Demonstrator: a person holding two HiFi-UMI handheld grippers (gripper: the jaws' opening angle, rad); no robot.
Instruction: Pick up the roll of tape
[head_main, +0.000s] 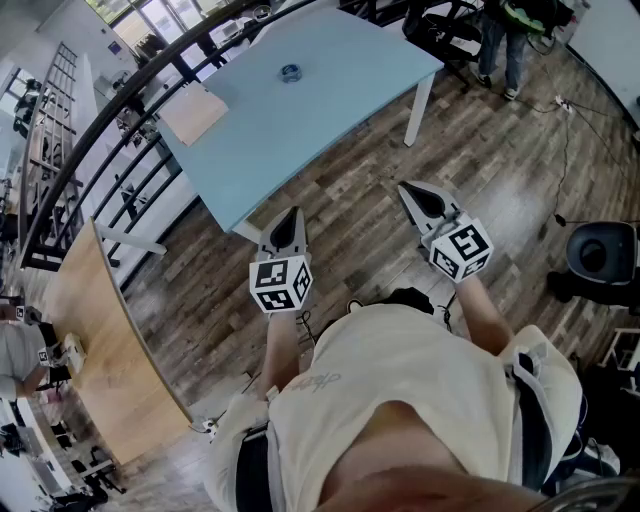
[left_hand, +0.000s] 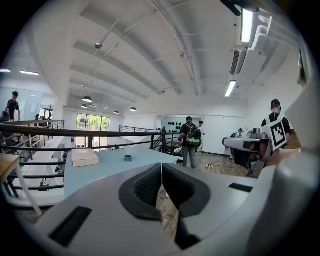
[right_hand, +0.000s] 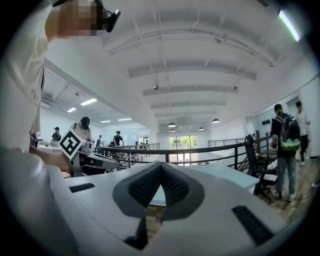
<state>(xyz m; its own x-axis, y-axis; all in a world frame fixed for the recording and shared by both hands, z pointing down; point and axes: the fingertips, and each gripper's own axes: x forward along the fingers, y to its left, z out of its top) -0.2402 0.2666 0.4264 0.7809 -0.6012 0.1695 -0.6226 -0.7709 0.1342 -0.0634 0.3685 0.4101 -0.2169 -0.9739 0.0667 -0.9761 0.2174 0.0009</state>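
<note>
A small blue roll of tape (head_main: 290, 72) lies flat on the light blue table (head_main: 330, 110), far from me; in the left gripper view the roll of tape (left_hand: 128, 158) is a tiny ring on the tabletop. My left gripper (head_main: 288, 226) hangs over the wooden floor just short of the table's near corner, jaws shut and empty; its tips (left_hand: 161, 165) meet. My right gripper (head_main: 409, 191) is held level to the right, off the table, also shut with nothing in it; its pads (right_hand: 160, 165) touch.
A flat cardboard box (head_main: 193, 112) rests on the table's left part. A black railing (head_main: 120, 110) runs behind the table. A wooden desk (head_main: 90, 350) stands at my left. A person with a backpack (left_hand: 190, 140) stands beyond the table; a black chair (head_main: 600, 250) is at right.
</note>
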